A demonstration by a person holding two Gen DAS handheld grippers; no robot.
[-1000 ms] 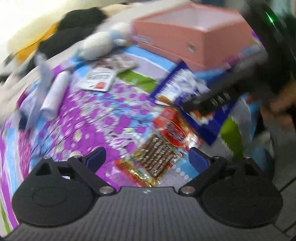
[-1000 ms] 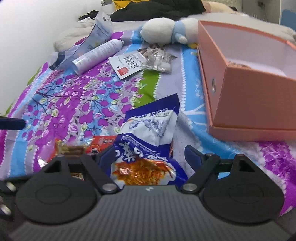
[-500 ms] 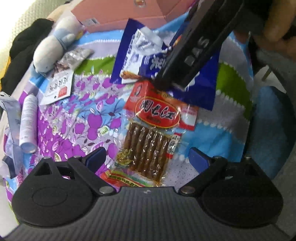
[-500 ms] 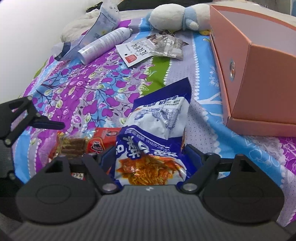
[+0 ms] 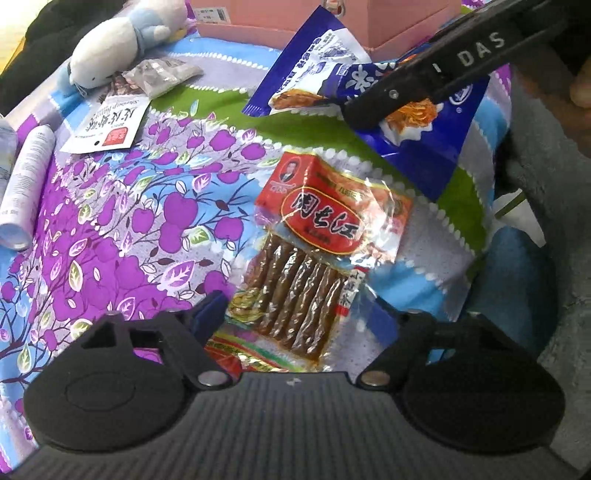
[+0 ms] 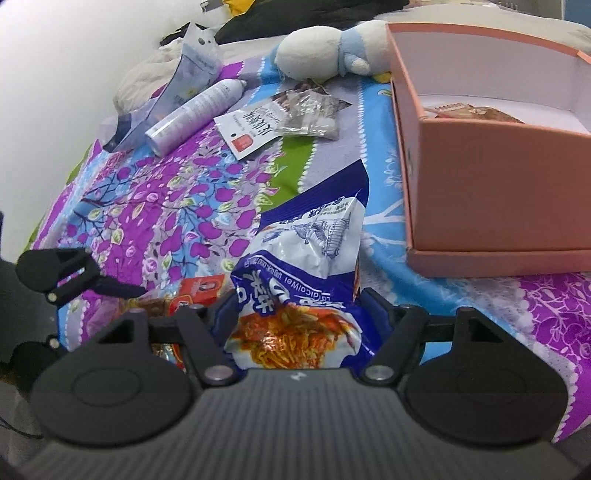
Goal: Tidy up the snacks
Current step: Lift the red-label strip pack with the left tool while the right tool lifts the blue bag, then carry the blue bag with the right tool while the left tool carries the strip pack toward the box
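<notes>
The right tool (image 6: 295, 314) pinches the crumpled blue-and-white noodle snack bag (image 6: 306, 273), lying on the floral bedspread (image 6: 177, 206) near the pink box (image 6: 491, 184). The left tool (image 5: 295, 314) is spread over a red-labelled pack of brown sticks (image 5: 317, 251).

I saw plush toy (image 6: 325, 48) on floral bedspread (image 6: 166, 206), white spray bottle (image 6: 195, 110) beside clear pouch (image 6: 188, 74), dark clothing (image 6: 314, 11) behind.
</notes>
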